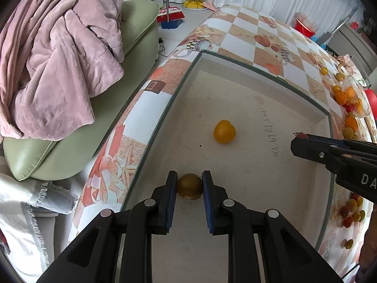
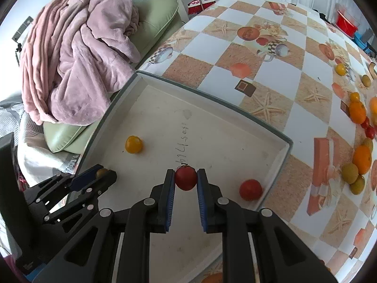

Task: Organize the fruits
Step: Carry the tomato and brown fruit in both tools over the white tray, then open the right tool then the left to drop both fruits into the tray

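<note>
Here, left hand-held gripper (image 1: 189, 184) clamping a brownish-yellow tomato (image 1: 190, 186), right hand-held gripper (image 2: 185, 179) clamping a red tomato (image 2: 185, 178).

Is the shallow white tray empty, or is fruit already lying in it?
Not empty. On the shallow white tray floor lie a yellow-orange tomato and a red tomato; the fruits in the grippers are not yet released.

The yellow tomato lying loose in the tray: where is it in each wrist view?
Left wrist: yellow tomato sits mid-frame, on the tray floor beyond the left gripper.
Right wrist: yellow tomato sits left of centre, near the tray's left wall.
Shared landmark: the handwriting on the tray floor, right of the tomato in both.
</note>
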### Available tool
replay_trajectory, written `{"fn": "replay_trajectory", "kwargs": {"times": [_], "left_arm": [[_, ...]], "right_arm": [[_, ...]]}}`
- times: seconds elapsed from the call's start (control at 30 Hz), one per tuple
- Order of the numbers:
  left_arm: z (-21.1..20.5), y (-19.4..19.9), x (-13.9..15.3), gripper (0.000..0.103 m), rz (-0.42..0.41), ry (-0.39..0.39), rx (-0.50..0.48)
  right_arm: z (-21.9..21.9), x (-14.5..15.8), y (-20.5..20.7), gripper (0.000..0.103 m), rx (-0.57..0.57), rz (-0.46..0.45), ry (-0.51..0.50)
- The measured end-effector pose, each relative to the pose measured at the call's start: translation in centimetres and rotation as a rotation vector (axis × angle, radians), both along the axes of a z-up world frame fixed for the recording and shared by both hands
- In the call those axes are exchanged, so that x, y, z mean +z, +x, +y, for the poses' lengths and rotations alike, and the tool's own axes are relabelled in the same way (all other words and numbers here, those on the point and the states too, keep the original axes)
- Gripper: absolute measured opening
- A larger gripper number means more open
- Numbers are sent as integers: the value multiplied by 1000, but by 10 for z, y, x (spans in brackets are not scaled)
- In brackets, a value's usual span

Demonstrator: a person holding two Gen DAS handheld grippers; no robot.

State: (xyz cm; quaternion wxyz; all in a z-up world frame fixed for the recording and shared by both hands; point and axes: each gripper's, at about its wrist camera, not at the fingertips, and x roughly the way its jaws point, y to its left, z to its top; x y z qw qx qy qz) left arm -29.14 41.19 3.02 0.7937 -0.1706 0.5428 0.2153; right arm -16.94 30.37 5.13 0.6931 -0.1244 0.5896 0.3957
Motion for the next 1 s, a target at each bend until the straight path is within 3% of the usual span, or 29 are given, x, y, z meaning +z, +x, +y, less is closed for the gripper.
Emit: {"fn": "replay_trajectory", "kwargs": {"times": [0.67,0.73,0.8,0.97,1.0], "left_arm": [[-10,5,-4,25,44,86,-61],[-10,6,-4,25,51,86,-66],[-11,7,-4,25,57,92,-81],[-13,8,-3,26,59,102,-101],[-14,8,-3,42,59,102,-104]], "right_arm": [[9,-18,1,23,22,-24,-36],[7,-18,3,32,14,-21,-33],[4,-15,4,52,3,-25,-21],[-7,-1,7,67,-24,-27,28],[-11,3,8,69,-36,-30,39]]}}
